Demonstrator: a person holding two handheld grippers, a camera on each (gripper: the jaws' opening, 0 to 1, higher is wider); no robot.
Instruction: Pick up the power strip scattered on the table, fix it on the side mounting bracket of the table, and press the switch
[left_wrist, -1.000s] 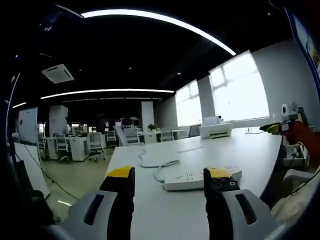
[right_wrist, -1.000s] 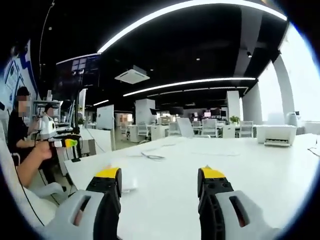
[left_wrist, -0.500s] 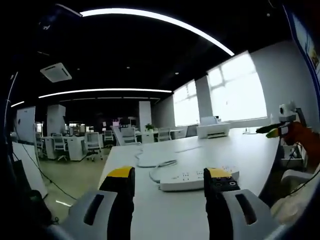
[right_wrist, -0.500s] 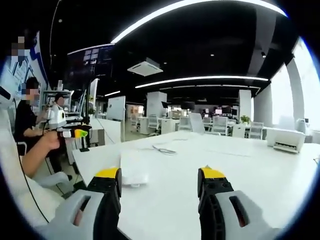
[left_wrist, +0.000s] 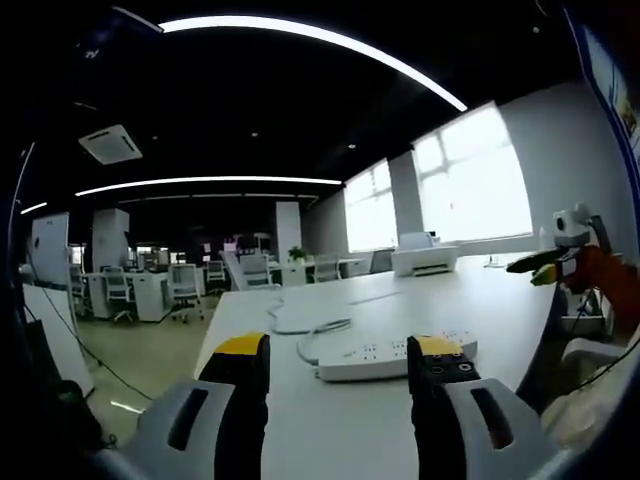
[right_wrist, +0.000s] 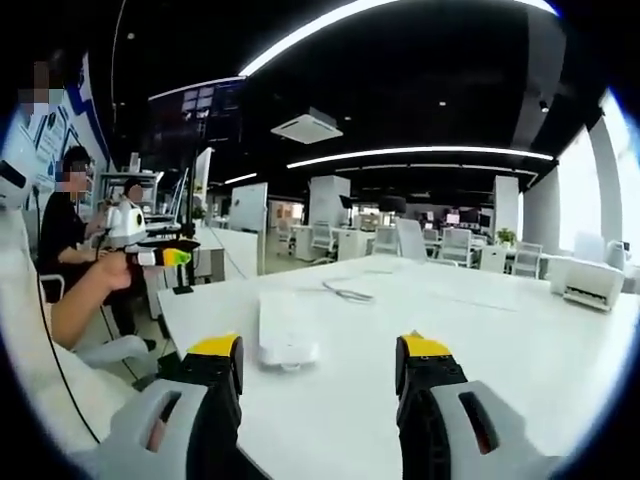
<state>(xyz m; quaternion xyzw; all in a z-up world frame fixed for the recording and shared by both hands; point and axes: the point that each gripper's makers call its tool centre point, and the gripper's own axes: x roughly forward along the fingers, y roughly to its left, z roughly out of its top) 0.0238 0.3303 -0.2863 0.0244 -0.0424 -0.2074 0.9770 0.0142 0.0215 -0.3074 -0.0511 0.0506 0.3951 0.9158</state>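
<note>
Grippers level above the desk (left_wrist: 480, 300), both wide open and holding nothing.
We see the power strip (left_wrist: 395, 357) lying flat beyond our left gripper (left_wrist: 340, 352); our right gripper (right_wrist: 320, 350) faces bare desk.

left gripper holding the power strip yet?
No: the left gripper is open, and the power strip lies on the table beyond its jaws.
</note>
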